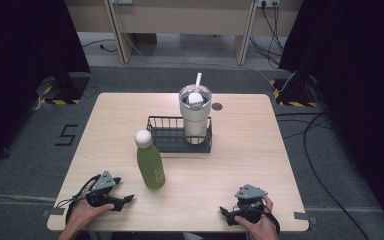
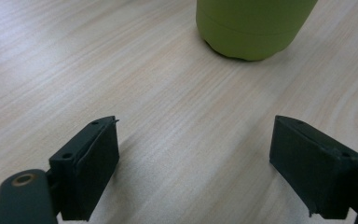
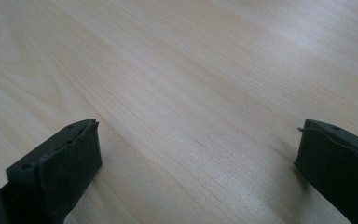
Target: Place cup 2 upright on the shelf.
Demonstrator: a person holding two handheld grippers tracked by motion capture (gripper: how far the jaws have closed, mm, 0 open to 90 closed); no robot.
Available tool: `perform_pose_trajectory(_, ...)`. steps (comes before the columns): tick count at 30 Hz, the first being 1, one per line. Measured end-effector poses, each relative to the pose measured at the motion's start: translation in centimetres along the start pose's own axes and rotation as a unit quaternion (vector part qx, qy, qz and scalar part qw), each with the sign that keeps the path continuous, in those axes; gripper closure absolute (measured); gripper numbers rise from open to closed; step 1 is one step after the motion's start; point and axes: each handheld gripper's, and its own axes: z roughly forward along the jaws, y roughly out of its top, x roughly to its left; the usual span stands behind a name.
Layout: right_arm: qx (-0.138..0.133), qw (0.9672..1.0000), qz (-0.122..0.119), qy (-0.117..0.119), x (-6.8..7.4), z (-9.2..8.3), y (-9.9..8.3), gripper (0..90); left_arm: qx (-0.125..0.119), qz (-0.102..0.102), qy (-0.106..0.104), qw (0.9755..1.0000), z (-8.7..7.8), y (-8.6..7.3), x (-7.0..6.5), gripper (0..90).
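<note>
While both grippers rest spread wide and empty-jawed, the green bottle (image 1: 150, 161) stands just beyond the left gripper (image 1: 125, 200).

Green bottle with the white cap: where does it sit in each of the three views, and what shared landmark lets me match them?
High view: the green bottle stands upright on the table, left of centre, in front of the wire basket's left end.
Left gripper view: its rounded base sits at the top edge, right of centre, beyond the open left tongs.
Right gripper view: it is not in this picture.
Shared landmark: the light wood-grain tabletop.
</note>
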Motion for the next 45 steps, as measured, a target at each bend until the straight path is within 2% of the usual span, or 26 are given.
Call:
perform_pose_trajectory(3, 0.0, 1.0, 0.0, 0.0, 0.0, 0.0, 0.0, 0.4, -0.007, 0.002, -0.001, 1.0, -0.1, 0.0, 0.0, 15.2)
perform_pose_trajectory(10, -0.001, 1.0, 0.002, 0.0, 0.0, 0.0, 0.0, 0.4, -0.045, 0.014, -0.007, 0.9989, -0.4, 0.4, -0.5, 15.2)
perform_pose_trajectory(14, -0.001, 1.0, 0.002, 0.0, 0.0, 0.0, 0.0, 0.4, -0.067, 0.015, -0.009, 0.9976, -0.3, 0.7, -0.8, 15.2)
perform_pose_trajectory(20, -0.001, 1.0, 0.002, -0.001, 0.0, 0.0, 0.0, 0.4, -0.085, 0.013, -0.014, 0.9962, -0.1, 1.0, -1.2, 15.2)
perform_pose_trajectory(25, -0.001, 1.0, 0.003, -0.001, 0.1, 0.0, -0.1, 0.4, -0.117, -0.001, -0.023, 0.9929, -0.1, 1.5, -1.3, 15.1)
perform_pose_trajectory(30, -0.001, 1.0, 0.003, -0.001, 0.0, 0.0, -0.1, 0.4, -0.136, -0.005, -0.026, 0.9904, -0.1, 1.8, -1.3, 15.1)
perform_pose_trajectory(37, -0.002, 1.0, 0.003, -0.002, 0.0, 0.0, -0.1, 0.4, -0.146, -0.007, -0.033, 0.9886, 0.2, 2.5, -1.4, 15.1)
perform_pose_trajectory(45, -0.002, 1.0, 0.003, -0.002, 0.0, 0.0, -0.1, 0.4, -0.152, 0.005, -0.04, 0.9876, 0.6, 3.4, -1.7, 15.1)
